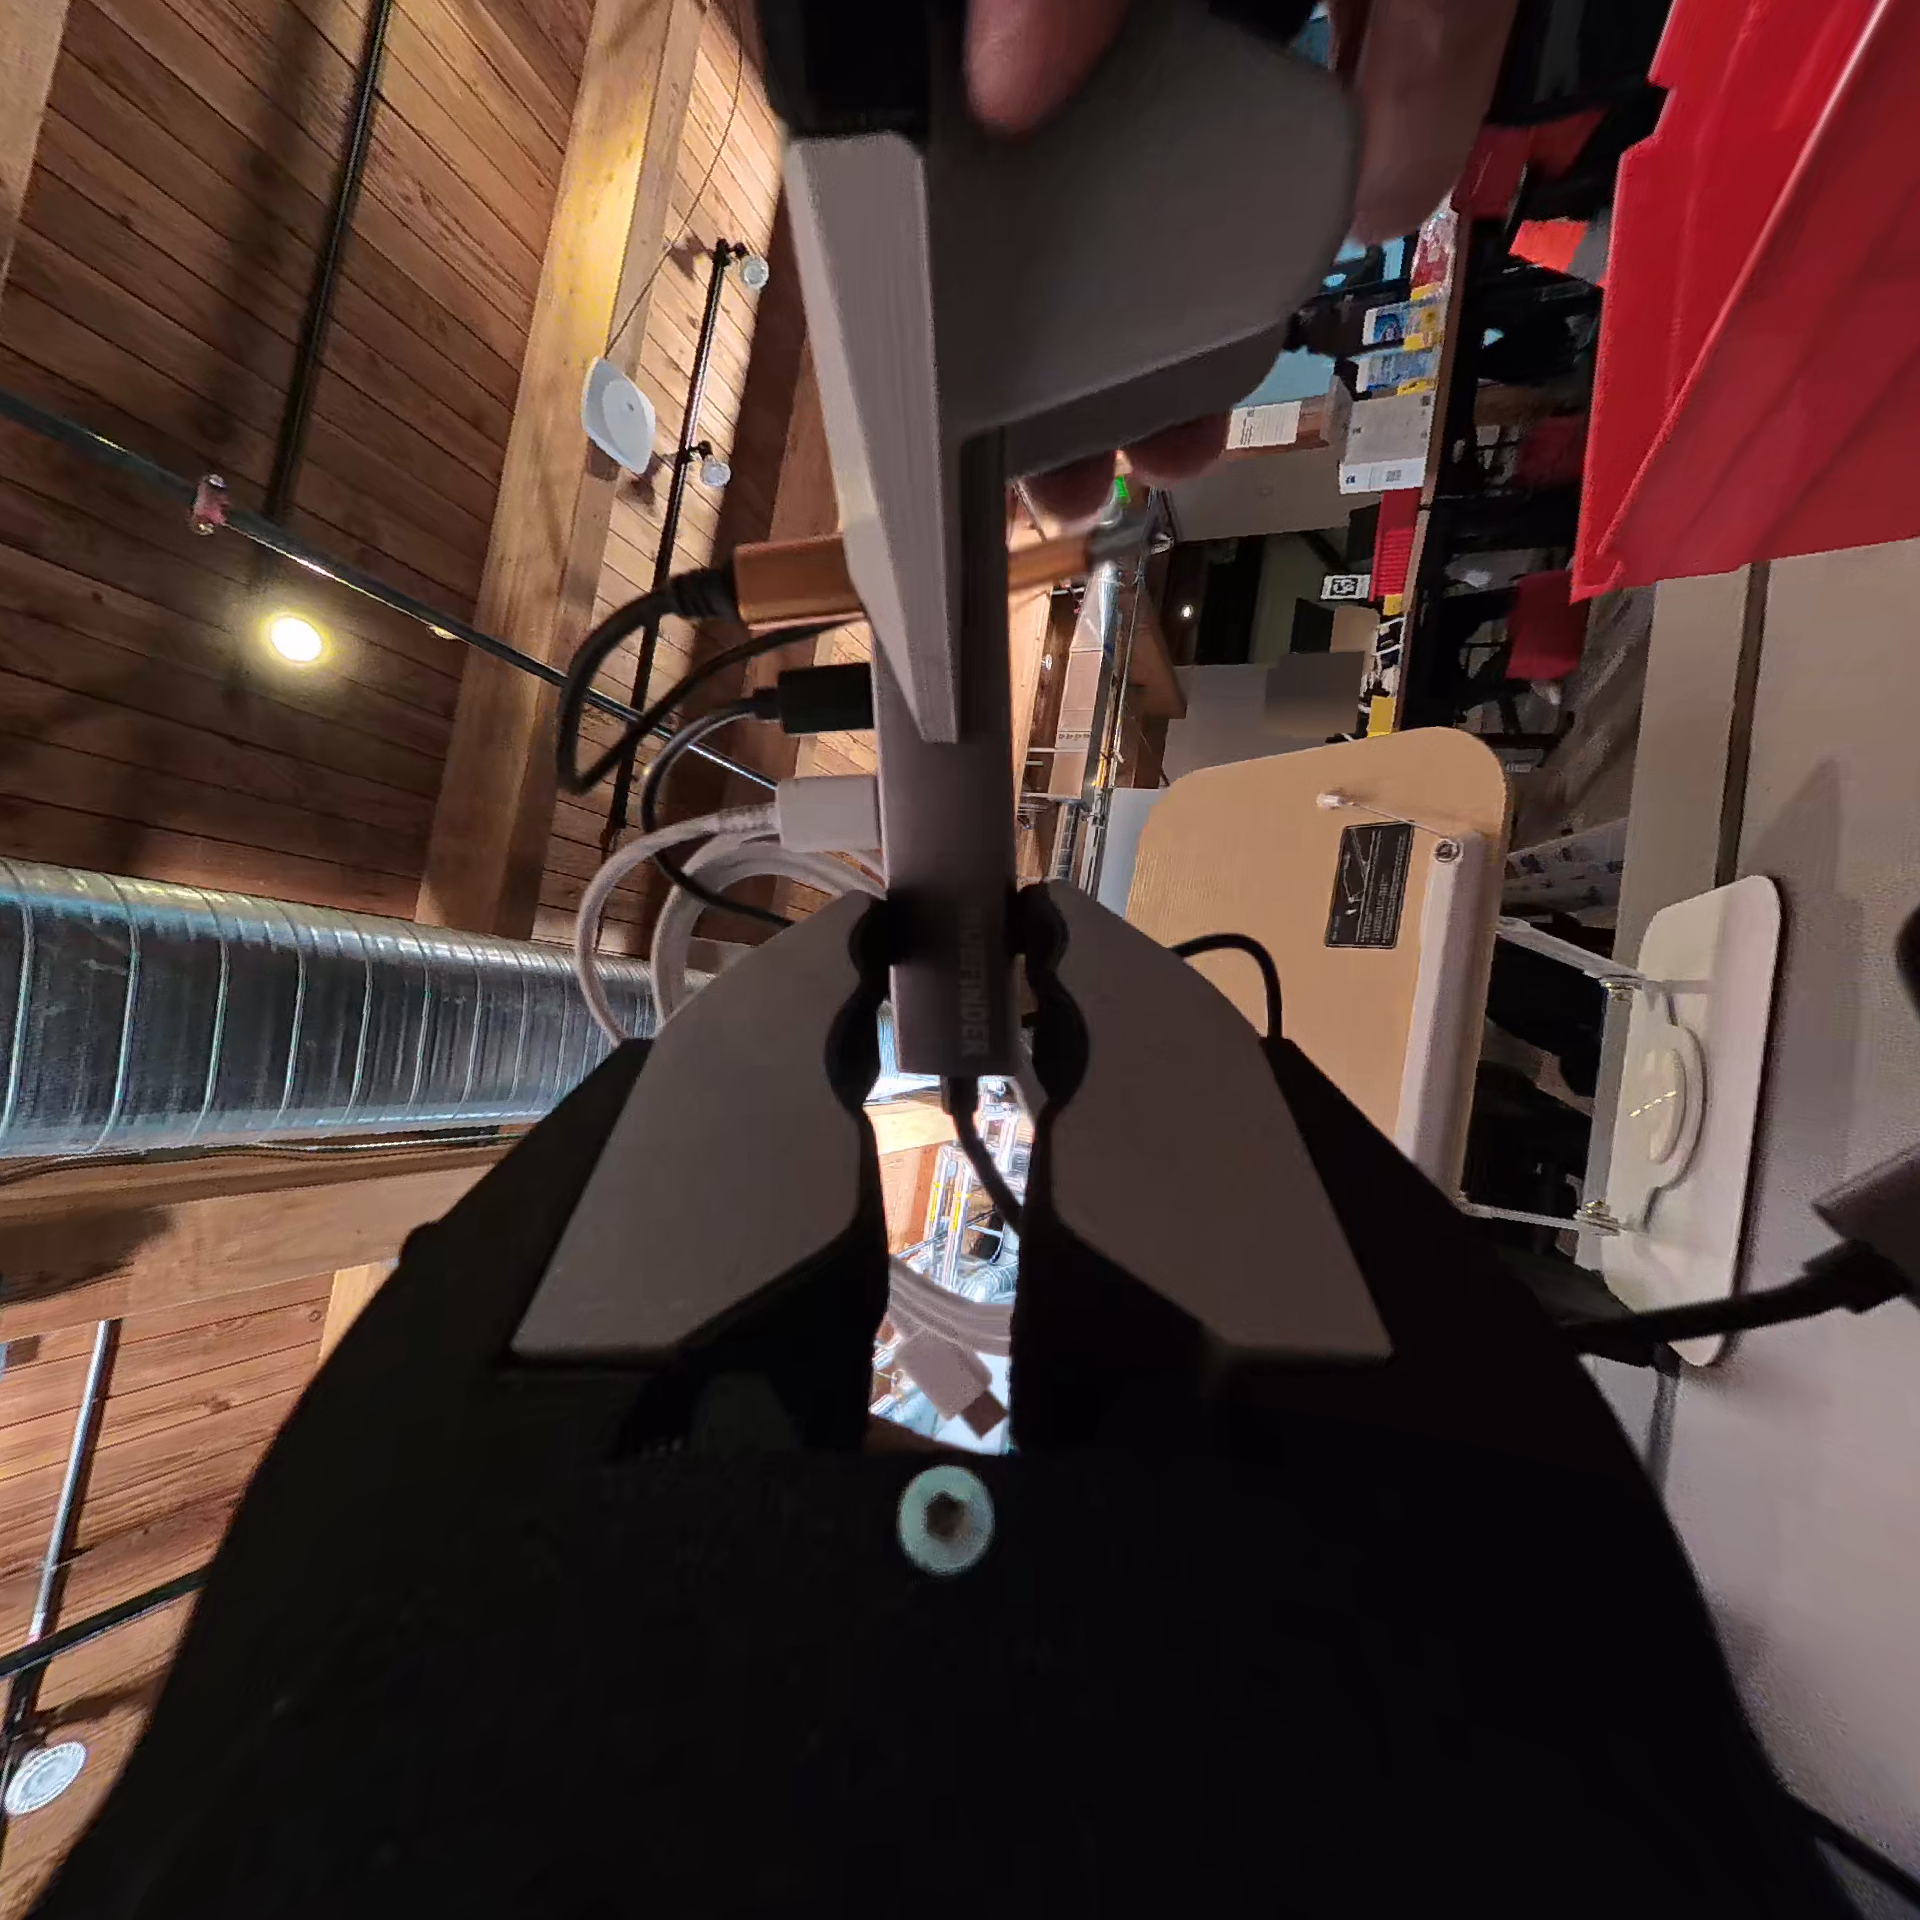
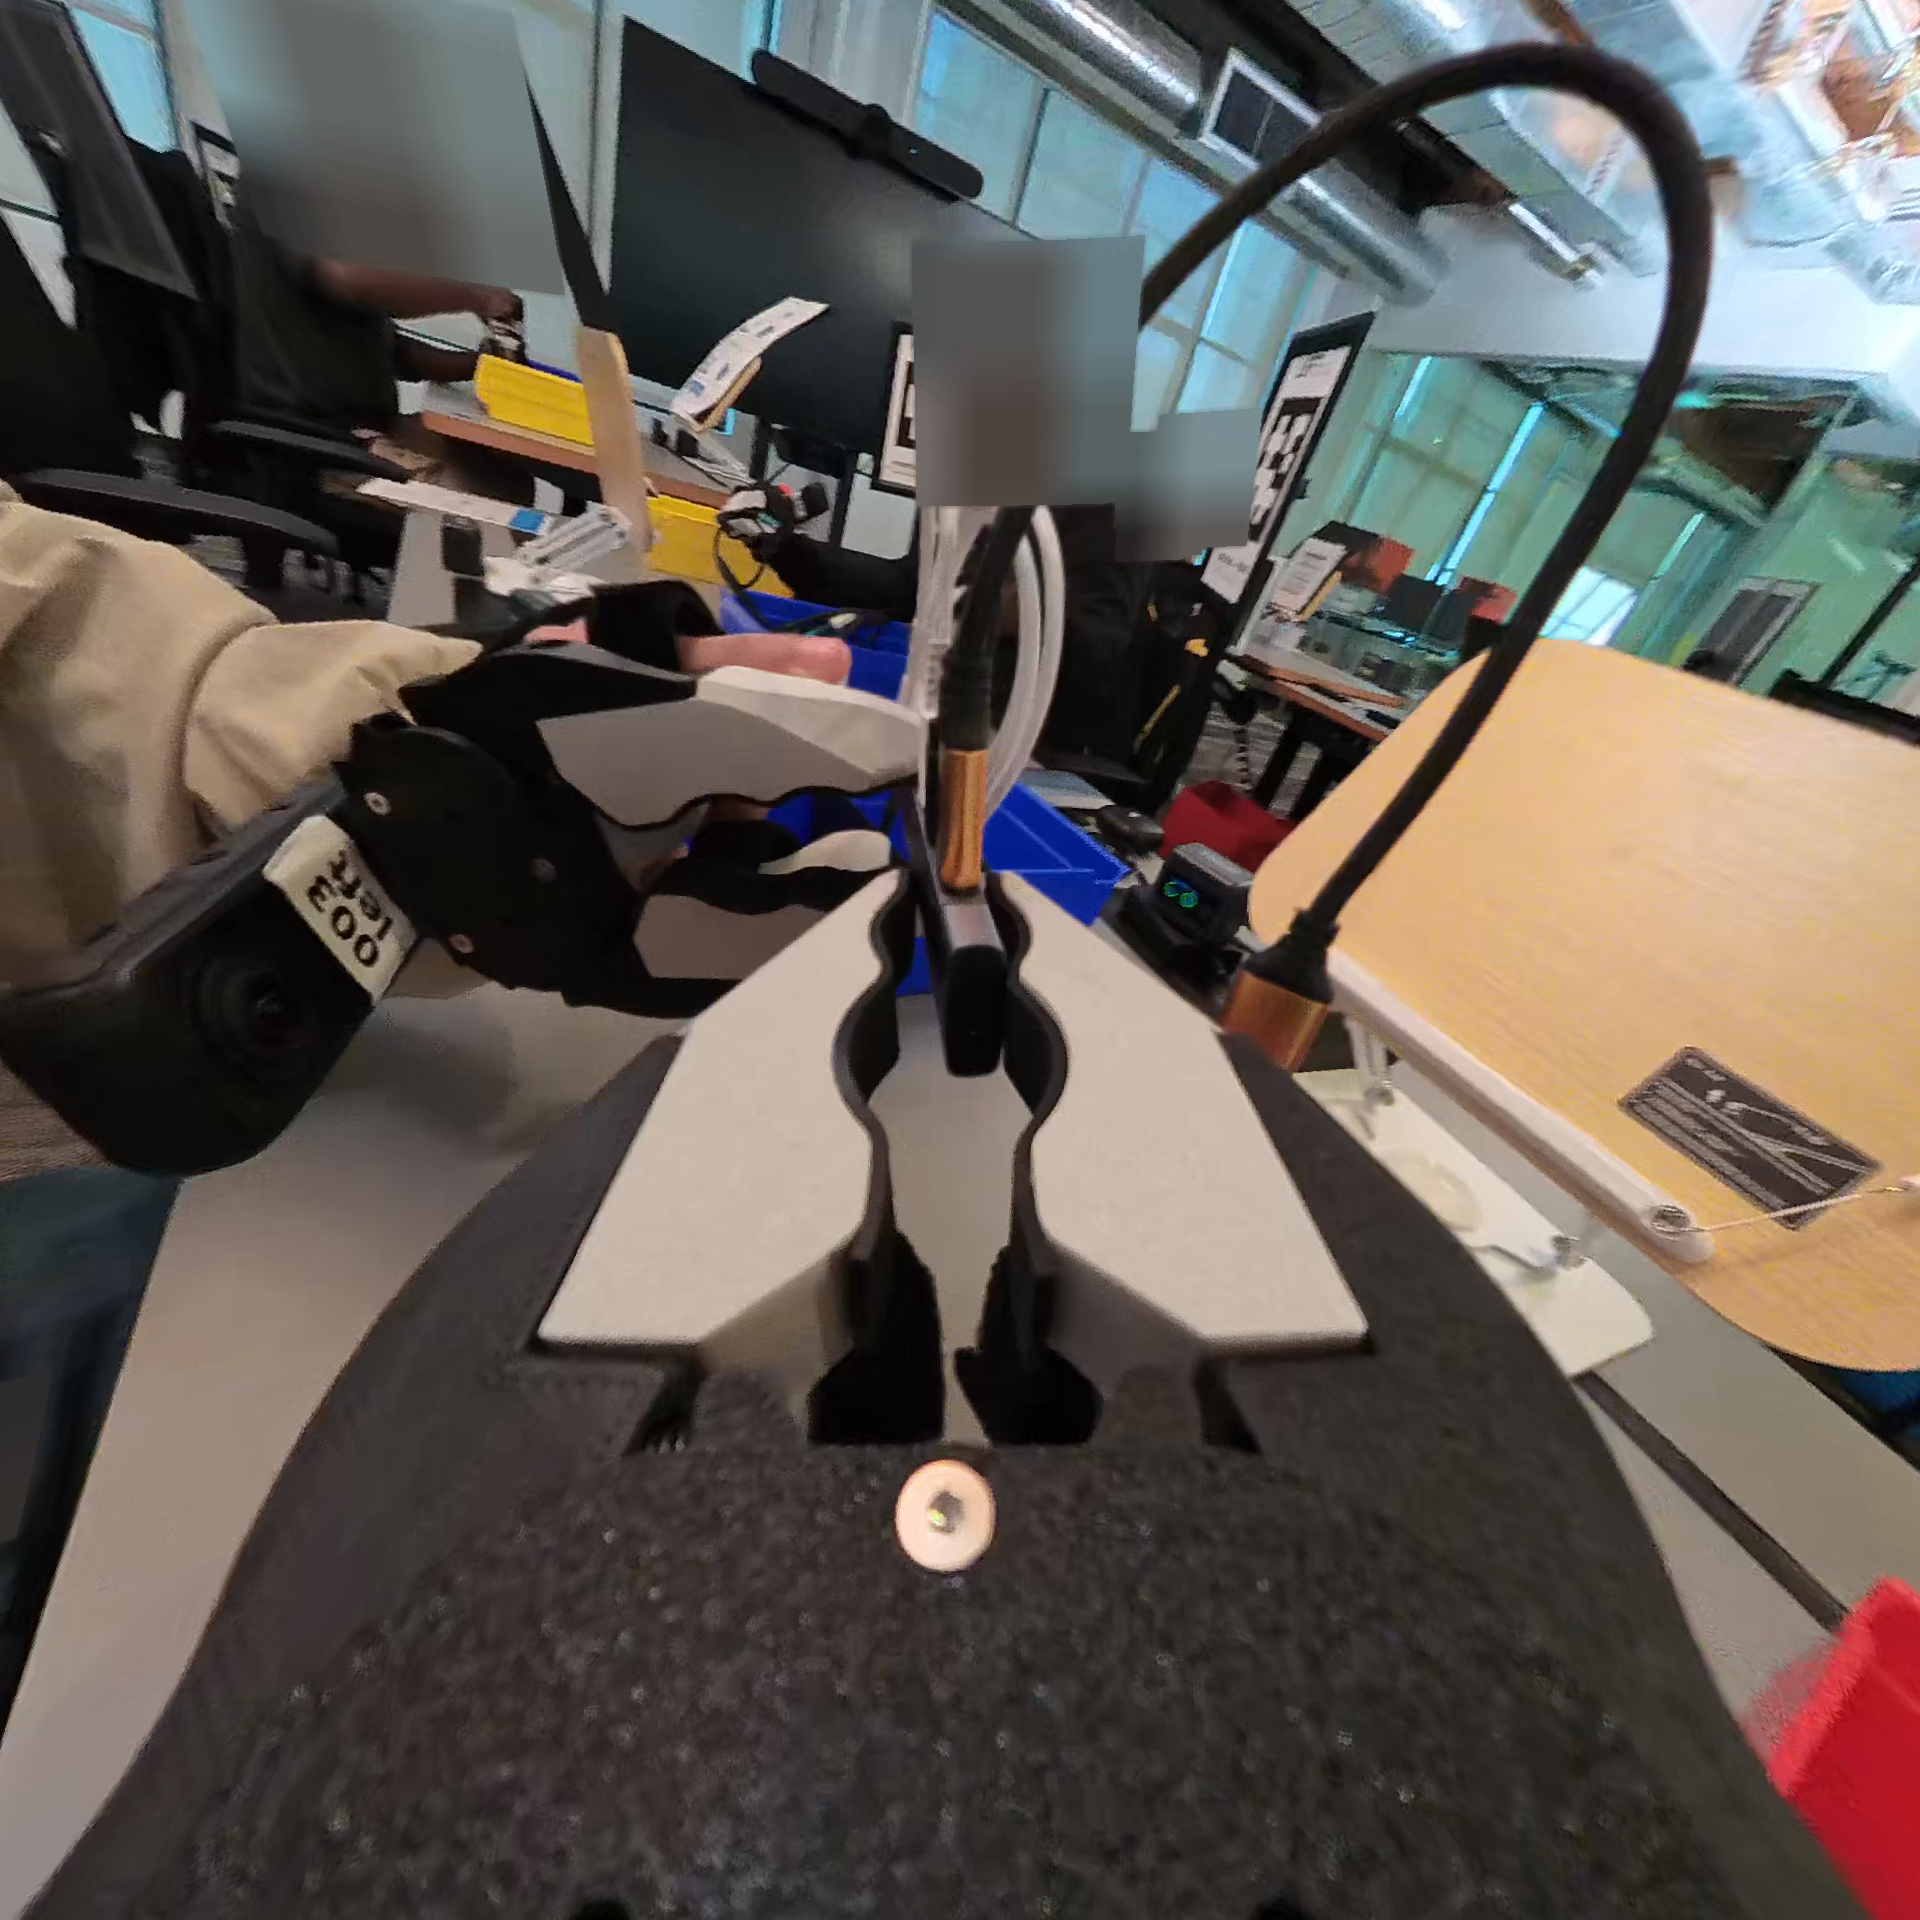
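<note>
A slim grey USB hub (image 1: 940,831) is held at both ends. My left gripper (image 1: 951,940) is shut on one end. My right gripper (image 2: 951,935) is shut on the other end of the hub (image 2: 971,997). One of the right gripper's fingers (image 1: 883,416) lies along the hub in the left wrist view. A copper plug (image 1: 790,592) on a black cable, a black plug (image 1: 821,698) and a white plug with a coiled white cable (image 1: 665,883) sit in the hub's side. The copper plug (image 2: 961,821) stands just beyond my right fingertips. The left gripper (image 2: 894,805) reaches in from the left.
The black cable (image 2: 1662,416) arcs over to a second copper plug (image 2: 1278,997) hanging at the right. A tilted tan board (image 2: 1610,935) on a white stand is at the right. Blue bins (image 2: 1039,842) lie behind, a red bin (image 2: 1849,1745) at lower right, on the grey table (image 2: 312,1247). My two grippers' fingertips are within a few centimetres of each other.
</note>
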A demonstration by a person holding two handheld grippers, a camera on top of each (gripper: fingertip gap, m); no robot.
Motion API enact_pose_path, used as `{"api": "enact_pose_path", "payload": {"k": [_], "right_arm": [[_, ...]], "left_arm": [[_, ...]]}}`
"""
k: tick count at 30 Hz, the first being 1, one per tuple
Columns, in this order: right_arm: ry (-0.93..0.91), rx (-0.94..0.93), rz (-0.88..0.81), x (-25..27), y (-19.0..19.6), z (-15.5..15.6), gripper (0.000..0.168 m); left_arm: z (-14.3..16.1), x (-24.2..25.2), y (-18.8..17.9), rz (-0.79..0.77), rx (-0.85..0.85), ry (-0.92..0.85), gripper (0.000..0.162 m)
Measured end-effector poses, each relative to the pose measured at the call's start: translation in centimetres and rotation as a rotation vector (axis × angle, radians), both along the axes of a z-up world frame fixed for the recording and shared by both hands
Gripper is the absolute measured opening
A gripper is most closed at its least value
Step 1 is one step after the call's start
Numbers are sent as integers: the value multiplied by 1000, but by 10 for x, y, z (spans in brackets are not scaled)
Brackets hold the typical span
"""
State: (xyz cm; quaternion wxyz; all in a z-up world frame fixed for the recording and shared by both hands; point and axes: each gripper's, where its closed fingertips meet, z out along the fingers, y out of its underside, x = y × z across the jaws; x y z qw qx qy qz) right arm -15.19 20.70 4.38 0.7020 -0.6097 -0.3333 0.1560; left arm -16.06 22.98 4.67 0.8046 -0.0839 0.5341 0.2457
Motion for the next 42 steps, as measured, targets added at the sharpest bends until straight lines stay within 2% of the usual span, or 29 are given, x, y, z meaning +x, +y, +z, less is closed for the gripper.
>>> {"api": "enact_pose_path", "payload": {"k": [4,5,8,9,10,11,13,14,15,17,21,24,27,32,39,42], "right_arm": [[-95,15,-6,-1,9,-17,8],[-155,40,-49,1,15,-23,8],[-405,122,-223,11,42,-50,8],[-488,155,-276,14,51,-59,8],[-556,190,-310,14,59,-67,8],[-604,225,-321,11,65,-75,8],[-677,275,-321,2,77,-95,8],[-698,299,-317,-4,81,-104,8],[-708,321,-308,-10,83,-112,8],[-708,360,-293,-21,82,-126,8],[-725,442,-261,-35,72,-148,7],[-749,456,-227,-44,68,-154,8],[-741,456,-206,-50,67,-156,8],[-751,457,-202,-53,66,-158,8],[-754,440,-209,-50,67,-160,8],[-757,432,-212,-49,67,-161,8]], "left_arm": [[-16,2,11,31,-37,36,25],[-27,4,19,61,-91,85,28],[-61,-8,35,153,-321,168,12],[-73,-16,36,176,-427,165,12],[-85,-25,33,173,-575,134,12],[-101,-31,25,145,-791,119,12],[-126,-38,0,51,-1303,37,13],[-132,-40,-12,-13,-1537,-20,21],[-133,-41,-17,-71,-1703,-98,27],[-132,-49,-11,-136,-1860,-256,30],[-145,-57,9,-109,-1845,-330,32],[-153,-50,3,-144,-1859,-279,29],[-156,-46,0,-132,-1777,-257,24],[-160,-44,4,-107,-1731,-275,16],[-161,-42,7,-91,-1706,-306,12],[-161,-41,8,-106,-1751,-308,11]]}}
